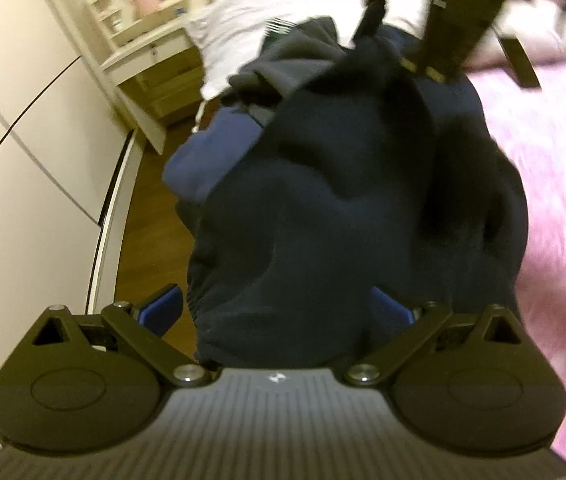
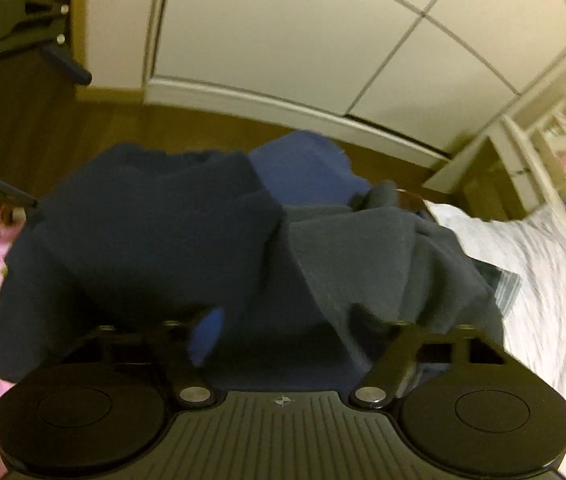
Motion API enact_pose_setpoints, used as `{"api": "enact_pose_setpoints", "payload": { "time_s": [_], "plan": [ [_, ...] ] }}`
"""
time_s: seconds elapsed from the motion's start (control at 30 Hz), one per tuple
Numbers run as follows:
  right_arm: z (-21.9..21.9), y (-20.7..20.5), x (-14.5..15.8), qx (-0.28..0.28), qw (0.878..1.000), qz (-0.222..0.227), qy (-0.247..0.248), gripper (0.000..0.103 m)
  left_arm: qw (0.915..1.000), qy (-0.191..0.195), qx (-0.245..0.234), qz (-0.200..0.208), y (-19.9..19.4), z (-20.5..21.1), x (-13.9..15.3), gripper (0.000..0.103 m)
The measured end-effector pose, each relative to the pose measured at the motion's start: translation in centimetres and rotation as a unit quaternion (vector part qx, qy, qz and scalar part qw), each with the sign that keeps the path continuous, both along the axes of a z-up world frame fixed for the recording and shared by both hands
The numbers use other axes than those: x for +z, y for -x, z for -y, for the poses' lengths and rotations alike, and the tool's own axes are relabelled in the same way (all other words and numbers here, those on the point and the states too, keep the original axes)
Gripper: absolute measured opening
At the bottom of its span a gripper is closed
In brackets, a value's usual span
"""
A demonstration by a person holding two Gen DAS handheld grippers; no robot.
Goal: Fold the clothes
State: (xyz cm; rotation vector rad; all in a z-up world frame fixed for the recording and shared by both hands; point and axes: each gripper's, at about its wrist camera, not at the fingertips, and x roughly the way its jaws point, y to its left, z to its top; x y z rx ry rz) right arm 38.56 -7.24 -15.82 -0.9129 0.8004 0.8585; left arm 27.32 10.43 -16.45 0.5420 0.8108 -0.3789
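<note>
Two hand-held grippers worked at one dark navy garment (image 1: 347,208), which lay bunched on the bed at its floor-side edge, between the pink floral blanket (image 1: 555,184) and the white striped bedding (image 2: 539,280), partly over a brighter blue cloth (image 1: 207,160). The left hand-held gripper (image 1: 279,312) had its blue pads set wide apart with thick folds heaped between them; whether they pressed the cloth I could not tell. The right hand-held gripper (image 2: 287,324) stood partly closed with cloth bulging between its fingers, and a true pinch could not be confirmed. Likely troubles were a grab of several layers at once, or the blue cloth beneath, which would spoil the fold, and the bundle sliding toward the wooden floor (image 2: 211,128). Motion blur softened everything; the garment's hem, sleeves and type stayed hidden, as did both sets of fingertips.
</note>
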Motion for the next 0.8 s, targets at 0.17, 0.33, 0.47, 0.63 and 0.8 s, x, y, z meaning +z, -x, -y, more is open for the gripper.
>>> {"api": "enact_pose_setpoints", "payload": {
  "time_s": [0.17,0.33,0.47,0.63,0.8],
  "plan": [
    [0.5,0.5,-0.5,-0.008,1.0,-0.013,0.0,0.006,0.9981,-0.032,-0.048,0.023,0.1,0.3,-0.2,0.098],
    [1.1,6.5,1.2,0.049,0.999,0.014,-0.014,0.005,0.9868,-0.072,-0.127,0.07,-0.2,2.0,0.6,0.098],
    [1.5,11.1,1.6,0.086,0.996,0.016,-0.018,0.005,0.9661,-0.118,-0.213,0.086,-0.5,4.5,0.7,0.098],
    [2.2,15.5,1.6,0.099,0.995,0.022,-0.02,0.004,0.9293,-0.182,-0.313,0.071,-0.7,7.3,-1.0,0.084],
    [3.4,18.3,2.0,0.092,0.995,0.023,-0.018,0.0,0.9175,-0.202,-0.337,0.057,-0.5,8.9,-2.6,0.029]
  ]
}}
